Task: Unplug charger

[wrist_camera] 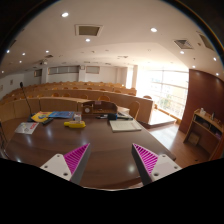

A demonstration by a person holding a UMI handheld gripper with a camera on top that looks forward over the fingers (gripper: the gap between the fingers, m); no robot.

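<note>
My gripper (111,160) is open, its two magenta pads (76,158) spread wide with nothing between them. It hovers above a round brown wooden table (105,142). No charger or plug is clearly visible; a dark object (98,113) sits at the table's far edge, too small to identify.
On the table lie a white sheet (125,125) ahead right, blue and yellow items (55,116) far left, a yellow object (74,125) and white papers (27,128) at left. Wooden benches (80,102) stand beyond. A wooden shelf (205,128) stands at right.
</note>
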